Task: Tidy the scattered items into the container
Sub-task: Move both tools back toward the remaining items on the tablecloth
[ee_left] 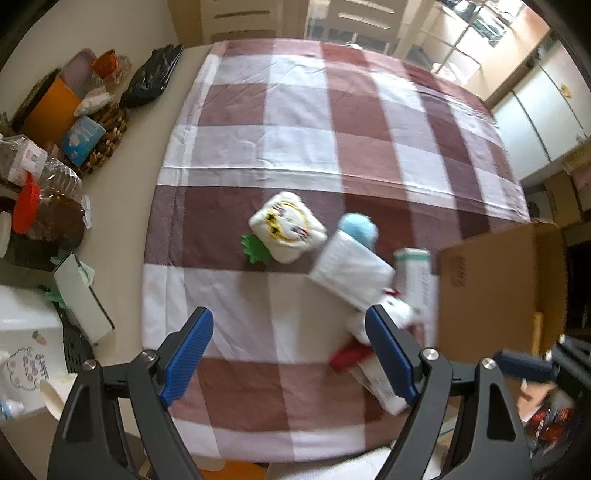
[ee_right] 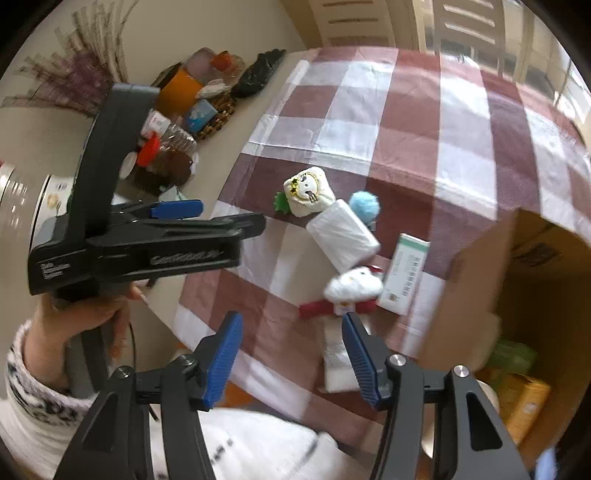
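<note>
Inventory, as I read it: left gripper (ee_left: 291, 358) released, holding nothing. Right gripper (ee_right: 293, 356) released, holding nothing. On checked cloth (ee_left: 332, 129): tooth plush (ee_left: 288, 230), tissue pack (ee_left: 351, 271), blue pompom (ee_left: 358, 227), white doll (ee_right: 352, 286), green-striped box (ee_right: 404, 277). Cardboard box (ee_right: 476, 295) right of these.

Setting: a domestic dining room or kitchen area. The bench (ee_left: 122, 236) is a pale household table covered by a maroon-and-white checked cloth (ee_left: 332, 140), with slatted wooden chairs (ee_right: 354, 22) at its far edge and white cupboard doors (ee_left: 532, 122) beyond the far right corner. Along the left edge stand household goods: a plastic bottle (ee_left: 55, 173), food packets (ee_left: 83, 138), a wicker basket (ee_left: 107, 136) and dried flowers (ee_right: 81, 70) against the wall.
</note>
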Demonstrator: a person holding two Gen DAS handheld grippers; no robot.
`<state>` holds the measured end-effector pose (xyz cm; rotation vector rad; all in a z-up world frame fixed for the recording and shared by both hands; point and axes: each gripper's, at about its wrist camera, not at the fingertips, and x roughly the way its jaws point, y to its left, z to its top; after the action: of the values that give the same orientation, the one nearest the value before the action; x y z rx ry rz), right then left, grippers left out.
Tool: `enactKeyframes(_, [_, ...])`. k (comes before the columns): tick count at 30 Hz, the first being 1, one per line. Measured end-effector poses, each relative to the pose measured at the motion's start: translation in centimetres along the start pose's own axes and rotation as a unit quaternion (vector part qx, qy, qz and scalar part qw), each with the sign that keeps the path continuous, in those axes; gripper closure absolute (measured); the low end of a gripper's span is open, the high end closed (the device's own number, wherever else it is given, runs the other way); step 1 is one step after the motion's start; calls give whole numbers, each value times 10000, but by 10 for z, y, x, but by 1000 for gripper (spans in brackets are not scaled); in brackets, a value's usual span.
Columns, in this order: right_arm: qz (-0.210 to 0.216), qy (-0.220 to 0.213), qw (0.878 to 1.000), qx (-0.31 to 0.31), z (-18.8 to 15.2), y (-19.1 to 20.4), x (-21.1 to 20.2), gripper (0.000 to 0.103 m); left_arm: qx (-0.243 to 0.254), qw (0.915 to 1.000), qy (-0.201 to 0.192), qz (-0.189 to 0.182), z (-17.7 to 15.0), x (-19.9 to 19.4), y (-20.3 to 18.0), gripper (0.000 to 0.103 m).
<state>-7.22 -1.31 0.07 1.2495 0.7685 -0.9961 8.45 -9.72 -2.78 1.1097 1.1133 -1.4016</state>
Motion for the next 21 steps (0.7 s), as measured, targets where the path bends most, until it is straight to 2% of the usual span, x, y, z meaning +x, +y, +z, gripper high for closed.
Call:
enactKeyframes(8, [-294, 567, 9972, 399, 8, -4, 64, 45, -28, 9999, 108, 10, 35, 62, 16, 18])
enactKeyframes(14, [-518, 517, 9966, 391, 13, -6, 88, 45, 299, 9995, 73, 82, 53, 95, 8, 18])
enactKeyframes(21, [-837, 584, 9941, 366, 13, -14, 107, 45, 452, 9986, 288, 7, 62, 123, 5, 18])
